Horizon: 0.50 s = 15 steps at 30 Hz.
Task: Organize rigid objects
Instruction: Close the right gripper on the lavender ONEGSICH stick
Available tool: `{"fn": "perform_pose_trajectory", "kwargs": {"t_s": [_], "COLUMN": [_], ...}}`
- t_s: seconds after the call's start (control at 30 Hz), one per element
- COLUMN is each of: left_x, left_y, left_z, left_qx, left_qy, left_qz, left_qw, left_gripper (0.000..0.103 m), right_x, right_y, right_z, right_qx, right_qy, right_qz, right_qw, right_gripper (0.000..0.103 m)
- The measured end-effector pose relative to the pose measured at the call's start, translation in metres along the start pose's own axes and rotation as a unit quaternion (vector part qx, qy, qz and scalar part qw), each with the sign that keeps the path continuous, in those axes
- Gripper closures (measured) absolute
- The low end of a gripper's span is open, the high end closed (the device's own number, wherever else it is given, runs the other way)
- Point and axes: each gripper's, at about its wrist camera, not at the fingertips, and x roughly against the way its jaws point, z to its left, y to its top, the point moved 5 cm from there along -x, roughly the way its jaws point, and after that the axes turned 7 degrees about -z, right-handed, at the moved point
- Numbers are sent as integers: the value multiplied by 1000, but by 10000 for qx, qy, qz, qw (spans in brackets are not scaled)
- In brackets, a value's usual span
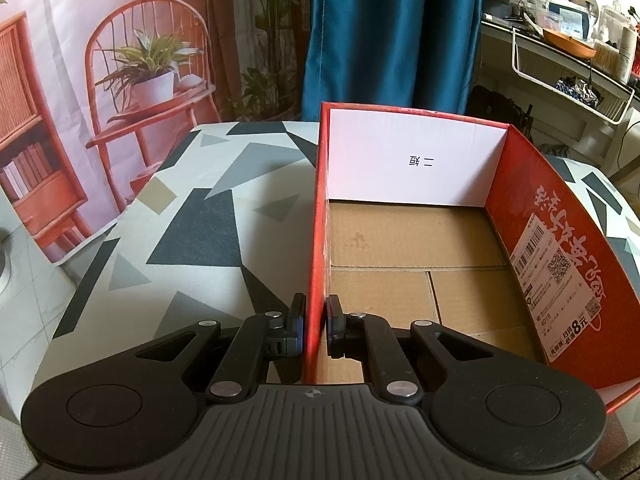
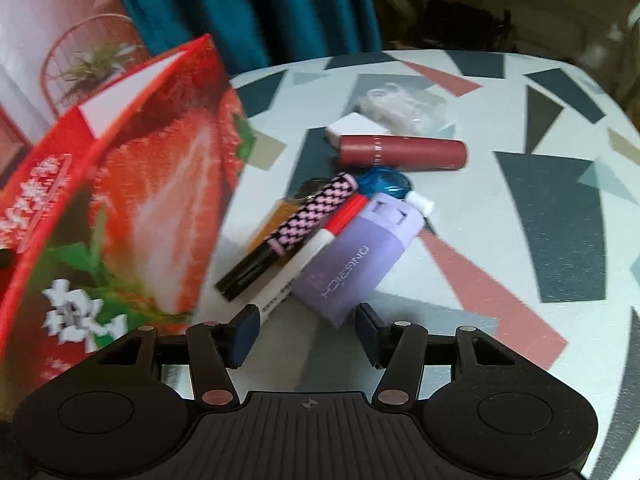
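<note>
Left gripper [image 1: 316, 330] pinches the near wall of the empty red box [image 1: 560, 248], right gripper [image 2: 306, 330] spread at the purple case [image 2: 354, 254] in the pile beside it: pick step, next close squarely.

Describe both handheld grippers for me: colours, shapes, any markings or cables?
Both match. The left gripper and right gripper have matte black ribbed bodies with a small crosshair mark at centre, round discs at each side, black linkage bars with silver rivets, and fingers tipped with dark blue pads. No cables or sleeves show.
</note>
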Motion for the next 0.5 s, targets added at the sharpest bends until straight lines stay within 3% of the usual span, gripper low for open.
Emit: {"fn": "perform_pose_trajectory", "kwargs": {"t_s": [0.1, 0.17, 0.23, 0.37, 0.5], "left_x": [0, -1, -1, -2, -2], "left_y": [0, 0, 1, 1, 0], "left_z": [0, 0, 0, 0, 1], "left_qx": [-17, -13, 8, 23, 53], "left_qy": [6, 0, -15, -16, -22], "left_qz": [4, 6, 15, 16, 15], "left_qw": [10000, 10000, 10000, 10000, 10000], "left_gripper": [92, 92, 92, 92, 92], "right_x": [6, 10, 12, 2, -13], "right_y": [5, 10, 13, 16, 20], "right_z": [3, 8, 12, 10, 7], "right_qx": [394, 1165, 2092, 3173, 3472], "right_qy": [167, -18, -122, -3, 263], "right_qz": [-51, -153, -274, -151, 27], "right_qw": [9991, 9931, 9774, 9482, 9374], "right_gripper": [34, 25, 10, 6, 5]}}
